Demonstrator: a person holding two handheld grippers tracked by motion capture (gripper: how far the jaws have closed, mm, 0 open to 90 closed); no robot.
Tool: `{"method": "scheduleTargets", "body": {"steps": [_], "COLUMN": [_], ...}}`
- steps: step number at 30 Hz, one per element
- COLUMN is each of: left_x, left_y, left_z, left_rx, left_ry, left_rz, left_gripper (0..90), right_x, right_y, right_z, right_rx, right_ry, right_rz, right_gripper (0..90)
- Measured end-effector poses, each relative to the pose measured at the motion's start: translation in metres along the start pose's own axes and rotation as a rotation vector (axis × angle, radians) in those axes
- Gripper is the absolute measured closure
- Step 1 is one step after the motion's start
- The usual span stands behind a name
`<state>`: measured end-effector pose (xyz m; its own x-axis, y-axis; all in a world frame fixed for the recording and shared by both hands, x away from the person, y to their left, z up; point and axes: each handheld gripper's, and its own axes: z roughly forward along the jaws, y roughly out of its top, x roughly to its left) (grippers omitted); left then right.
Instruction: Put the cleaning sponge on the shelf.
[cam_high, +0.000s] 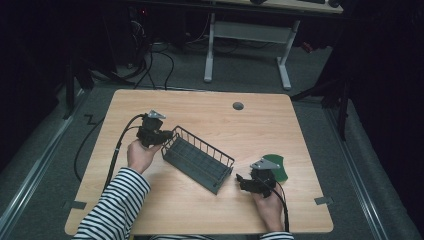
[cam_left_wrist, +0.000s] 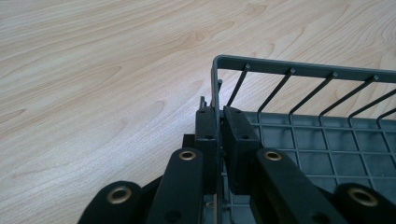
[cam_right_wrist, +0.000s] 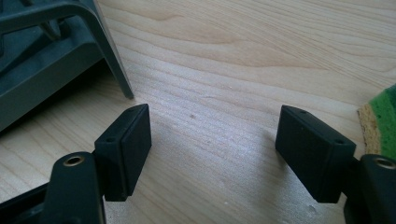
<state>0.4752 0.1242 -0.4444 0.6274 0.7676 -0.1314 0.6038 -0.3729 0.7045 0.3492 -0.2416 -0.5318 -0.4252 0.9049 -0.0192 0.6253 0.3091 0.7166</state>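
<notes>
A dark grey wire rack (cam_high: 198, 160) lies slantwise in the middle of the wooden table (cam_high: 220, 120). My left gripper (cam_high: 167, 136) is at its upper left end, shut on the rack's end wire. In the left gripper view the two pads clamp the rack's corner post (cam_left_wrist: 216, 93), with the grid floor (cam_left_wrist: 317, 144) to the right. My right gripper (cam_high: 241, 179) rests near the rack's lower right corner, open, nothing between its pads (cam_right_wrist: 126, 149). The rack's foot (cam_right_wrist: 112, 56) stands just ahead of it at upper left.
A green sponge with a tan underside (cam_high: 276, 167) lies right of the right gripper; its edge (cam_right_wrist: 376, 123) is at the right of the right gripper view. A cable hole (cam_high: 238, 106) sits near the table's far edge. A desk frame (cam_high: 247, 45) stands on the floor beyond.
</notes>
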Motion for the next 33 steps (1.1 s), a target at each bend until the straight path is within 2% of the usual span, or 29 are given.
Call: {"method": "scheduleTargets", "body": {"steps": [6, 11, 13, 18, 24, 29, 33], "left_x": [-0.002, -0.001, -0.001, 0.002, 0.008, 0.012, 0.017], "left_y": [0.000, 0.000, 0.000, -0.005, -0.023, -0.042, -0.061], "left_z": [-0.003, -0.006, -0.010, -0.024, -0.050, -0.067, -0.075], "left_rx": [-0.025, -0.040, -0.064, -0.096, -0.166, -0.219, -0.234], "left_ry": [-0.008, 0.001, 0.001, -0.015, -0.019, -0.002, 0.025], "left_rz": [0.011, 0.005, 0.003, -0.015, -0.035, -0.049, -0.070], "left_gripper": [78.6, 57.1, 49.0, 35.4, 31.1, 32.5, 33.2], "right_x": [0.000, 0.000, 0.000, 0.000, 0.000, 0.000, 0.000], "right_y": [0.000, 0.000, 0.000, 0.000, 0.000, 0.001, 0.001], "right_z": [0.000, 0.000, 0.000, 0.000, 0.000, 0.001, 0.001], "right_rx": [0.000, 0.000, 0.000, -0.001, -0.001, -0.001, -0.001], "right_ry": [0.000, 0.000, 0.000, -0.001, -0.002, -0.004, -0.004], "right_rz": [0.000, 0.000, 0.000, 0.000, 0.004, 0.004, 0.004], "right_gripper": [26.9, 26.8, 26.9, 26.9, 27.1, 27.2, 27.2]}}
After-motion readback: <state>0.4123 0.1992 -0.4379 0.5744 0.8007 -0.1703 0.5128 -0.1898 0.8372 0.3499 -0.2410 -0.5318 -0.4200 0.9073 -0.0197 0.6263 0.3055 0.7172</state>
